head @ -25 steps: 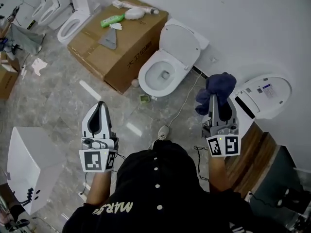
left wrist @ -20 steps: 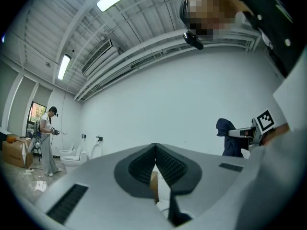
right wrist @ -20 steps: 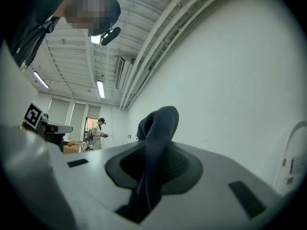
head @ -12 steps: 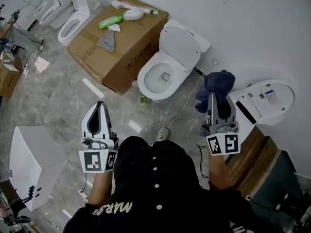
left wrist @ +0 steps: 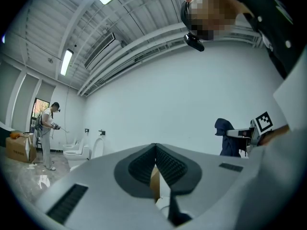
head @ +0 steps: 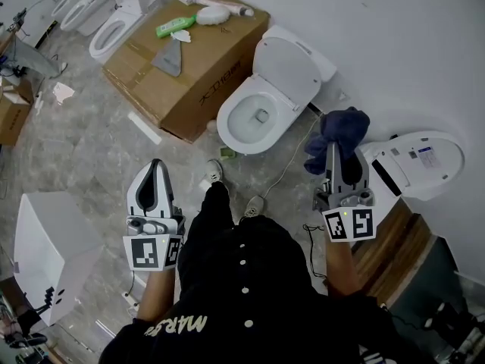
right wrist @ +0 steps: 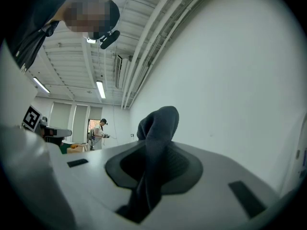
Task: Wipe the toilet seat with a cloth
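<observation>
Nearest the person, the left gripper [head: 156,165] is held up with its fingers closed on nothing, so it can stay clear; the right gripper [head: 334,149], level with it, has its fingers clamped on a dark blue cloth [head: 339,127], which bunches up above the tips and is not touching any toilet; the step in hand looks like carrying the cloth to the open toilet ahead; to do it well, lower the bunched end flat onto the toilet seat [head: 231,131], press lightly and follow the ring right round, keeping the grip firm so that the cloth does not slip out; mind the cable [head: 292,154] lying on the floor beside the bowl; beyond stand the raised lid [head: 288,63] and a cardboard box [head: 204,59].
</observation>
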Action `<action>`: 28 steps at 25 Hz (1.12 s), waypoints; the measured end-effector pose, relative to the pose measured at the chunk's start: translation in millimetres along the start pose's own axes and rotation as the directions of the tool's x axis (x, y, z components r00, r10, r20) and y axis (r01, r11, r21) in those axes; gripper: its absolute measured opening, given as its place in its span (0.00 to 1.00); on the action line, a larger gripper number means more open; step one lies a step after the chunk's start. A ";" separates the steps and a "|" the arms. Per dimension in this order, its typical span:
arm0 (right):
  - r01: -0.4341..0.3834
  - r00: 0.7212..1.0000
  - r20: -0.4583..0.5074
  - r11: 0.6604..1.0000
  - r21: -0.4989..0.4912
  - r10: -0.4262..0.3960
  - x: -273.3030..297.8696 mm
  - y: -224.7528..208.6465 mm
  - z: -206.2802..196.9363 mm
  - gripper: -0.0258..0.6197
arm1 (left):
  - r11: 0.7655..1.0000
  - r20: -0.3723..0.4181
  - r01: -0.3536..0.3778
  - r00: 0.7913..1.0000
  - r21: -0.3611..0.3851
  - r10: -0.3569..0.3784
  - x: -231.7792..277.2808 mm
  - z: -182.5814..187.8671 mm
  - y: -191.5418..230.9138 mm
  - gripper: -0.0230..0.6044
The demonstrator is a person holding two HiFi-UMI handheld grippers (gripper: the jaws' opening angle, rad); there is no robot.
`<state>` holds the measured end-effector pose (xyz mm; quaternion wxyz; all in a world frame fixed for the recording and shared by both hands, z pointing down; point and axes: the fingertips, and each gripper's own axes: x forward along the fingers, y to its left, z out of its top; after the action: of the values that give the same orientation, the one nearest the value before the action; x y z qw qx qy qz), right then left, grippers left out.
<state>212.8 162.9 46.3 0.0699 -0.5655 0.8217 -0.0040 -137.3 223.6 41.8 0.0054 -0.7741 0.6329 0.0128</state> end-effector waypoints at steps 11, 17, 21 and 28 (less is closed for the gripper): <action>0.057 0.998 -0.018 0.998 -0.028 -0.058 62.9 -2.3 -4.0 0.15 | 0.996 0.004 0.087 0.996 -0.021 -0.087 82.6 -8.0 33.4 0.05; 0.072 0.997 -0.019 0.996 -0.045 -0.073 109.2 0.0 -6.9 0.15 | 0.993 -0.002 0.111 0.994 -0.032 -0.111 127.2 -12.0 57.7 0.05; 0.089 0.996 -0.025 0.996 -0.027 -0.089 134.8 1.8 -12.2 0.15 | 0.991 -0.014 0.128 0.992 -0.042 -0.129 152.3 -16.7 73.9 0.05; 0.118 0.991 -0.055 0.993 -0.029 -0.120 180.1 8.5 -28.2 0.15 | 0.984 -0.035 0.173 0.984 -0.049 -0.174 195.9 -24.5 100.1 0.05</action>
<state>138.4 -3.6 53.6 0.0388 -0.6141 0.7881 -0.0136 -196.2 11.2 61.9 -0.0236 -0.8263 0.5626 0.0114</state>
